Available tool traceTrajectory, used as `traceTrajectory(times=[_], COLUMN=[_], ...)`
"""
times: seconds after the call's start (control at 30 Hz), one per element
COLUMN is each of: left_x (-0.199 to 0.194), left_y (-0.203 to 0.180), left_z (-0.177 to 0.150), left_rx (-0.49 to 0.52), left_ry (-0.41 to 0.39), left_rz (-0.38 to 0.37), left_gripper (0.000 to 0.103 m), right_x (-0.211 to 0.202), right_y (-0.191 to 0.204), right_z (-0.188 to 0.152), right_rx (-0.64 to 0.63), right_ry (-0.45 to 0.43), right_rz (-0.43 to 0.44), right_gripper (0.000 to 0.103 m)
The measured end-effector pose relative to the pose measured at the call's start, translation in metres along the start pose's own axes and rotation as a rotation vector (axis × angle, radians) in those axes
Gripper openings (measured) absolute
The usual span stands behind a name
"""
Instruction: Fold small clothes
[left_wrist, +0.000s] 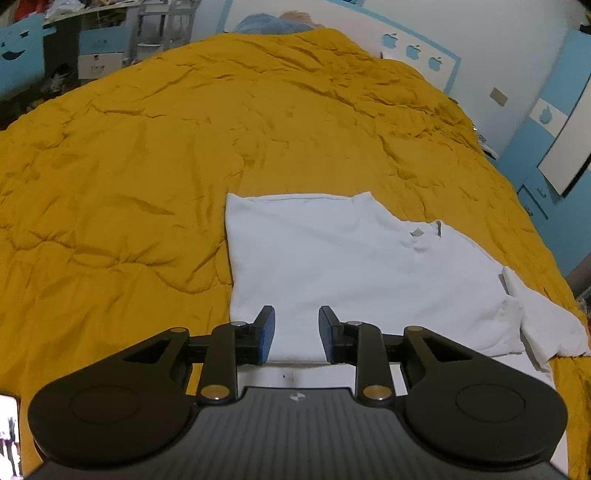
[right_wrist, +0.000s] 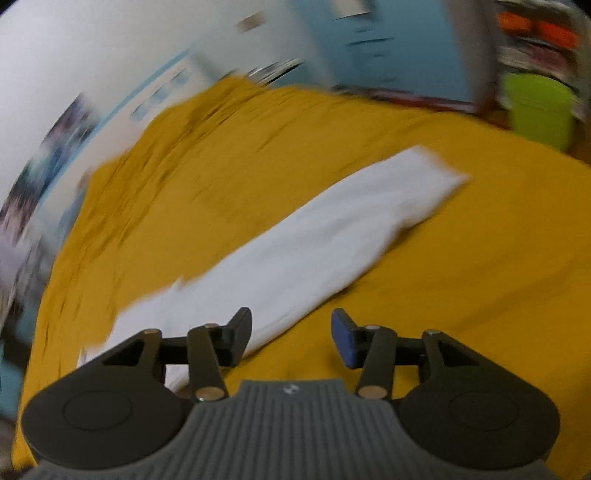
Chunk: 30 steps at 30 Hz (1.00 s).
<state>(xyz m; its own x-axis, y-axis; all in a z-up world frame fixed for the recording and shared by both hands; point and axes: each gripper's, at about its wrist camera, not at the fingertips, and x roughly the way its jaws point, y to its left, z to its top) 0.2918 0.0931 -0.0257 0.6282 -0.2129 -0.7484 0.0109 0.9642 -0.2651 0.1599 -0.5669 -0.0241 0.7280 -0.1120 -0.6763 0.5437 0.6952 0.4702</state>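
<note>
The left claw (left_wrist: 296, 334) is spread apart with nothing between its blue pads, poised over the near edge of the white T-shirt (left_wrist: 343, 266), which stretches ahead and rightward across the mustard bedspread (left_wrist: 147, 147). The right claw (right_wrist: 291, 338) gapes wide and empty; the shirt (right_wrist: 303, 251) runs from its left finger diagonally away, blurred.

both wrist views low over the yellow bedspread (left_wrist: 147, 166), sharing the white shirt (left_wrist: 332, 266)
</note>
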Motion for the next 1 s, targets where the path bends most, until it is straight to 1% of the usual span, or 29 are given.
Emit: traceTrajectory(times=[0.07,0.13,0.27,0.3,0.37,0.43,0.47,0.57,0.6,0.63,0.7,0.77,0.87,1.0], left_x=[0.001,0.007,0.015,0.018,0.025,0.032,0.036,0.043,0.044,0.045,0.045,0.043,0.037,0.022], left_y=[-0.001,-0.001,0.000,-0.001,-0.003,-0.002,-0.002,-0.004,-0.005,-0.005,-0.004,-0.001,0.005,0.011], left_z=[-0.004,-0.007,-0.016,-0.017,-0.018,-0.018,-0.018,-0.019,-0.019,-0.019,-0.018,-0.018,-0.020,-0.021], left_rx=[-0.002,-0.018,-0.053,-0.051,-0.047,-0.053,-0.058,-0.056,-0.053,-0.052,-0.053,-0.058,-0.071,-0.074], left_ry=[0.011,0.030,0.069,0.073,0.080,0.086,0.091,0.099,0.100,0.099,0.097,0.088,0.071,0.042], left_rz=[0.031,0.055,0.091,0.104,0.134,0.156,0.167,0.181,0.182,0.182,0.177,0.170,0.155,0.118], left_gripper=[0.034,0.034,0.034,0.034,0.034,0.034,0.034,0.034,0.034,0.034,0.034,0.034,0.034,0.034], right_x=[-0.001,0.002,0.019,0.025,0.038,0.056,0.062,0.081,0.083,0.085,0.084,0.077,0.058,0.019], right_y=[-0.033,-0.063,-0.108,-0.117,-0.129,-0.133,-0.134,-0.129,-0.133,-0.131,-0.124,-0.106,-0.066,0.004], right_z=[0.020,0.036,0.058,0.061,0.066,0.069,0.070,0.077,0.080,0.083,0.089,0.096,0.109,0.130], right_rx=[0.088,0.181,0.328,0.354,0.385,0.391,0.391,0.386,0.384,0.380,0.352,0.276,0.147,0.046], right_ry=[-0.031,-0.055,-0.084,-0.084,-0.076,-0.065,-0.067,-0.081,-0.080,-0.078,-0.089,-0.112,-0.151,-0.221], right_rz=[-0.030,-0.016,-0.011,-0.009,-0.019,-0.025,-0.029,-0.028,-0.032,-0.045,-0.058,-0.078,-0.099,-0.031], right_gripper=[0.045,0.045,0.043,0.043,0.039,0.033,0.031,0.018,0.007,0.003,0.002,0.001,0.001,0.001])
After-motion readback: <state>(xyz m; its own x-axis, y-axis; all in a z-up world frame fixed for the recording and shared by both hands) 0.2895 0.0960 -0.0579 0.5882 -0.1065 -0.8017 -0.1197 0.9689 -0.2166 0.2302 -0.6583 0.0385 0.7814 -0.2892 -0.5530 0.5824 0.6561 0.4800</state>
